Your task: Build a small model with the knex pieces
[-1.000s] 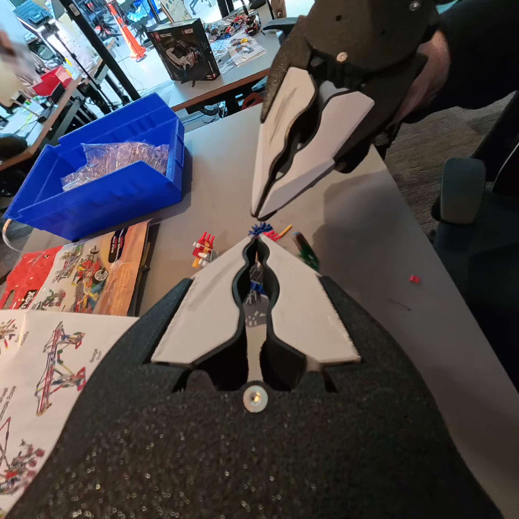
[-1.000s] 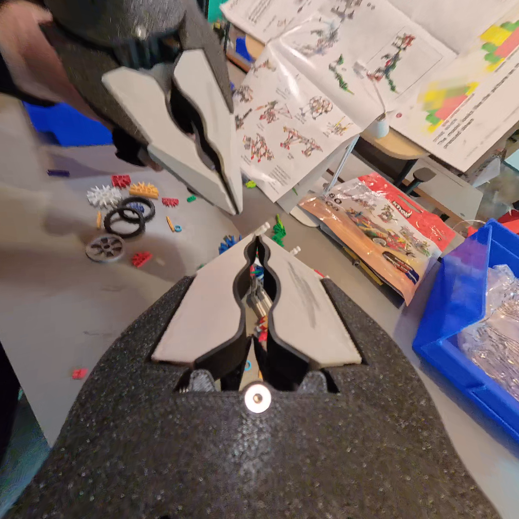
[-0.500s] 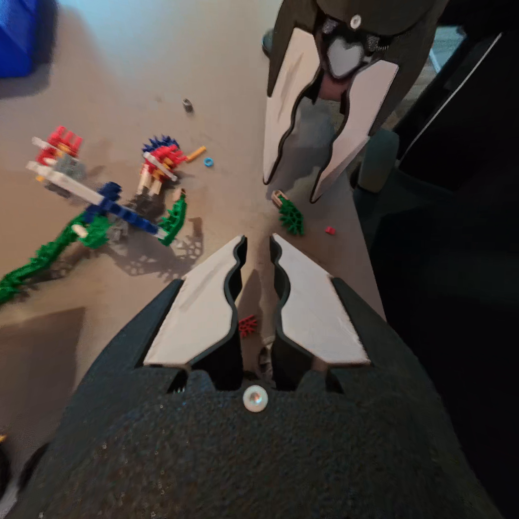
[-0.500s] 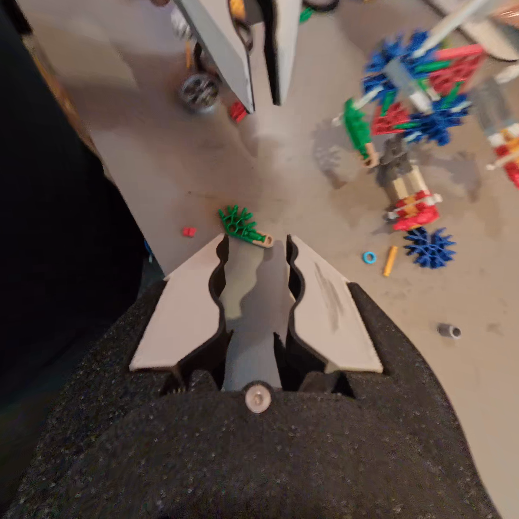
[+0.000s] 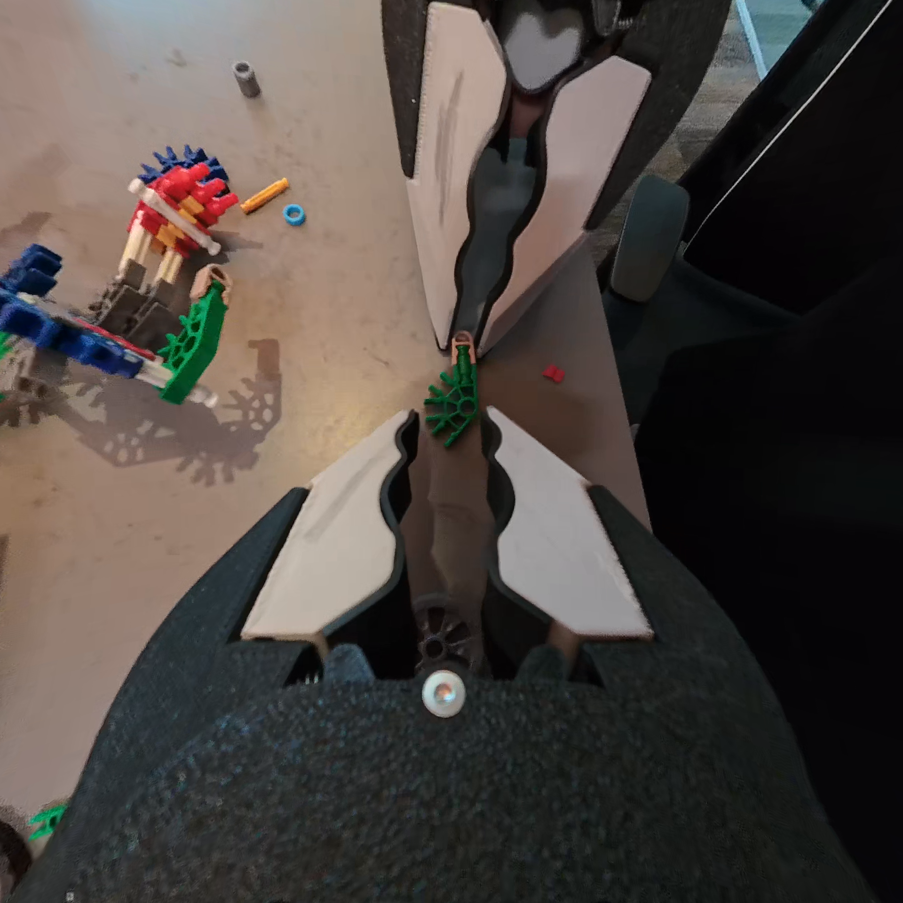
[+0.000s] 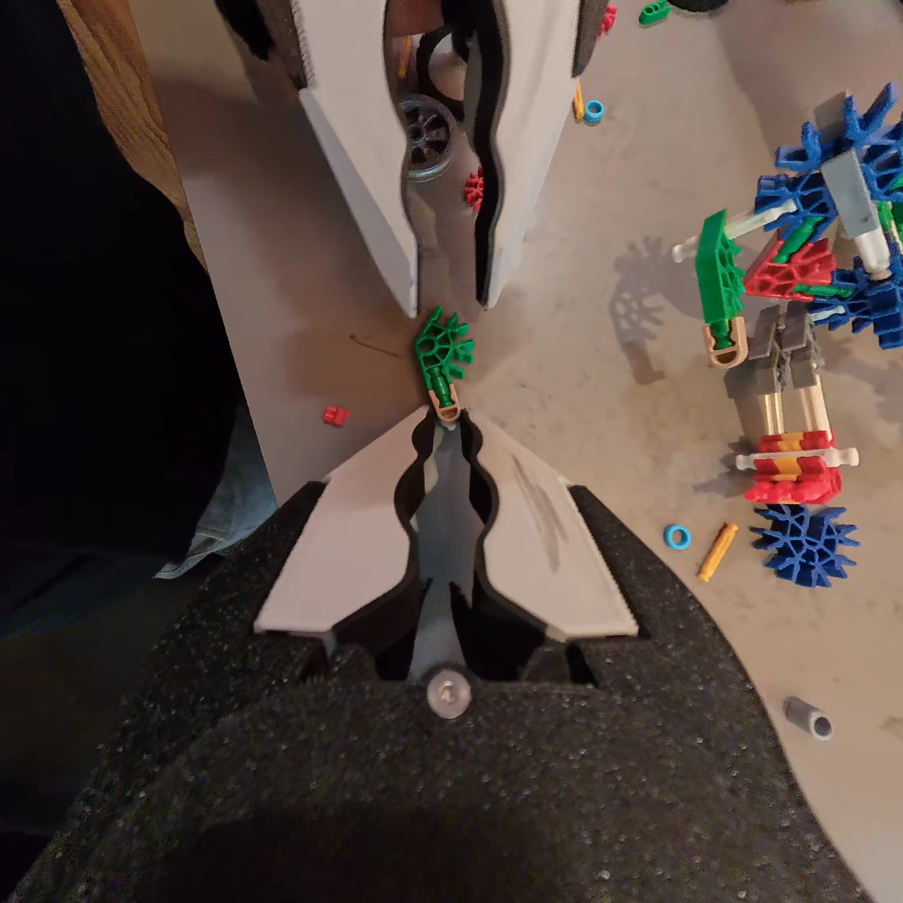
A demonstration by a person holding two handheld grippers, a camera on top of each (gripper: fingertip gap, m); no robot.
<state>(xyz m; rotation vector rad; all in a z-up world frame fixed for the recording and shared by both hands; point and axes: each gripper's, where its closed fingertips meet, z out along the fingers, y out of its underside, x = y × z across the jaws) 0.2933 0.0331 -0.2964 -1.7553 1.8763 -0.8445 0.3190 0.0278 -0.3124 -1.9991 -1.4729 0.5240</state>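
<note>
pinching the tan end of the green connector (image 6: 442,352) in my right gripper (image 6: 445,415) | left gripper (image 5: 449,411) empty, jaws apart, fan end just between its tips | rod-and-connector model (image 5: 161,273) well aside on table (image 5: 317,303)

A: Left wrist cam? 
B: Sits behind the left hand-held gripper (image 5: 449,420), looks steeply down its fingers at the tabletop (image 5: 317,342), close. Right hand-held gripper (image 5: 462,344) enters from the top, pointing back at it.

A: Right wrist cam? 
B: Same setup, opposite direction. Behind the right hand-held gripper (image 6: 447,415), steep down, close. Left hand-held gripper (image 6: 449,305) comes in from the top.

A: Overlap? 
B: Green connector piece (image 5: 454,398) (image 6: 442,354) between the tips, red chip (image 5: 553,373) (image 6: 336,415), toy build (image 5: 146,293) (image 6: 806,293), tabletop edge.
</note>
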